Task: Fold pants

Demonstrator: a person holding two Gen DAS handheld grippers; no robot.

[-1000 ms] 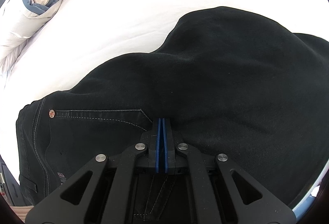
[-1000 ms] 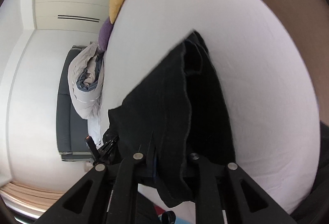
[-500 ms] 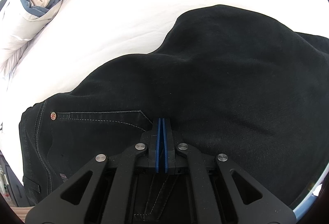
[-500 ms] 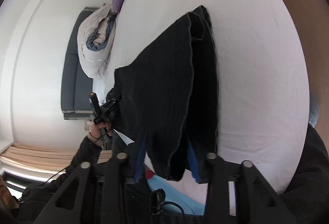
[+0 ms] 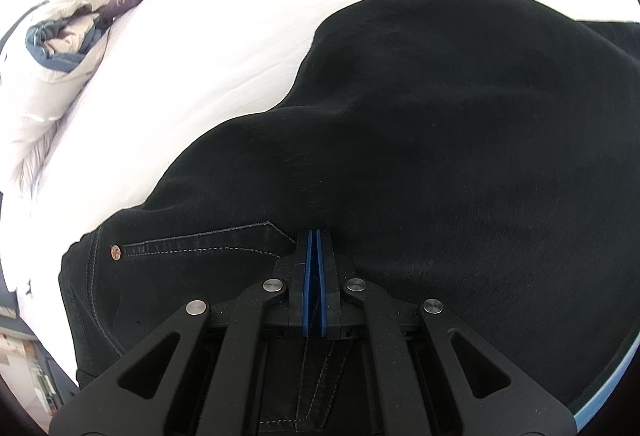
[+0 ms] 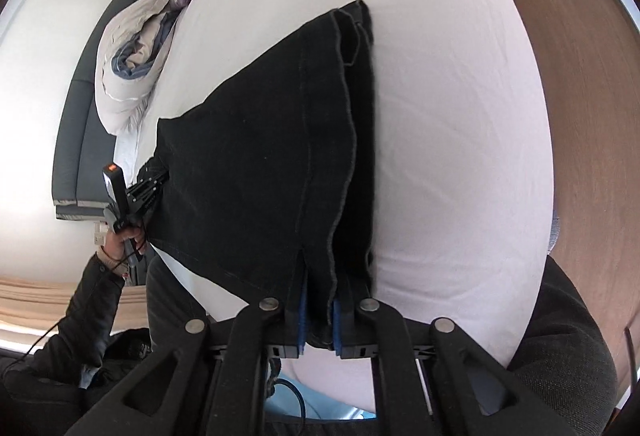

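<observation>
Over the white bed [image 6: 452,107], both tongs [image 5: 313,236] [image 6: 320,300] clamp black pants [image 6: 264,163].

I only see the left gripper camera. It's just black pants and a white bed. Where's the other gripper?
Observer: The right gripper is shut on the hem end of the pants, with the fabric between its blue pads.
Operator: Are the pants flat?
Observer: Not fully; they stretch between both grippers above the white bed.
Operator: Who's holding my gripper?
Observer: A bare hand in a dark sleeve grips the left gripper at the waist end.
</observation>
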